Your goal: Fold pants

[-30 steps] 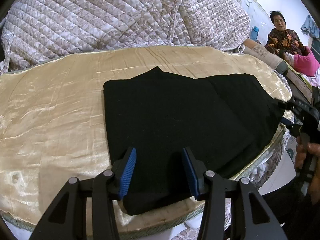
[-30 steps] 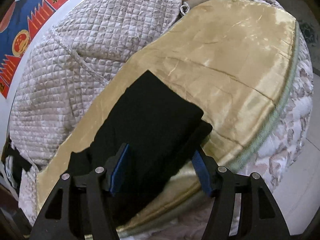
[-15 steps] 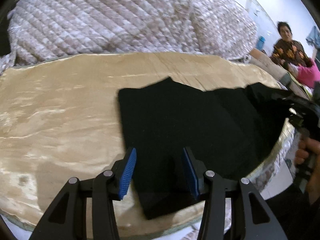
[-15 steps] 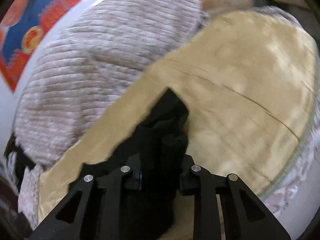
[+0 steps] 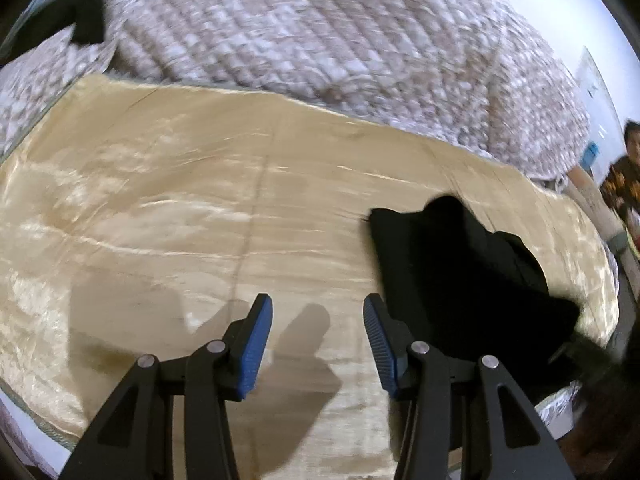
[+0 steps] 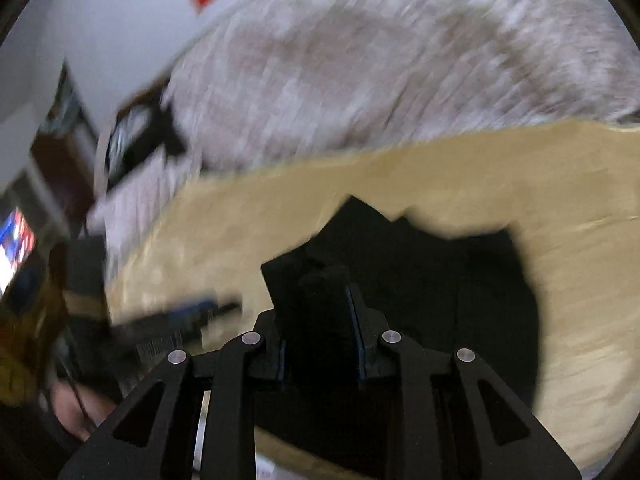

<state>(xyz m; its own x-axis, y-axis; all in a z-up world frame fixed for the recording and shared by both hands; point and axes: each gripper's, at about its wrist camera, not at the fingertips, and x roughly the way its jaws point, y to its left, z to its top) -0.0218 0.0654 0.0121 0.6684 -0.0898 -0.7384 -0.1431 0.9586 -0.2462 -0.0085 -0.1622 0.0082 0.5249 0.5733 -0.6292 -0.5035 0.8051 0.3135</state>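
The black pants (image 5: 460, 276) lie bunched on the gold satin sheet (image 5: 160, 216), at the right of the left wrist view. My left gripper (image 5: 318, 344) is open and empty over bare sheet, just left of the pants. In the right wrist view my right gripper (image 6: 320, 332) is shut on a thick fold of the black pants (image 6: 440, 272), which trail across the sheet (image 6: 580, 280) behind it. That view is blurred by motion.
A quilted grey-white blanket (image 5: 320, 32) is heaped along the back of the sheet. A person (image 5: 624, 176) sits at the far right. The sheet's front edge (image 5: 36, 412) drops off at lower left. Dark furniture (image 6: 132, 140) is blurred at left.
My right gripper closed on the pants' end and dragged it, bunching the flat pants. My left gripper swung left off the pants onto bare sheet, still open.
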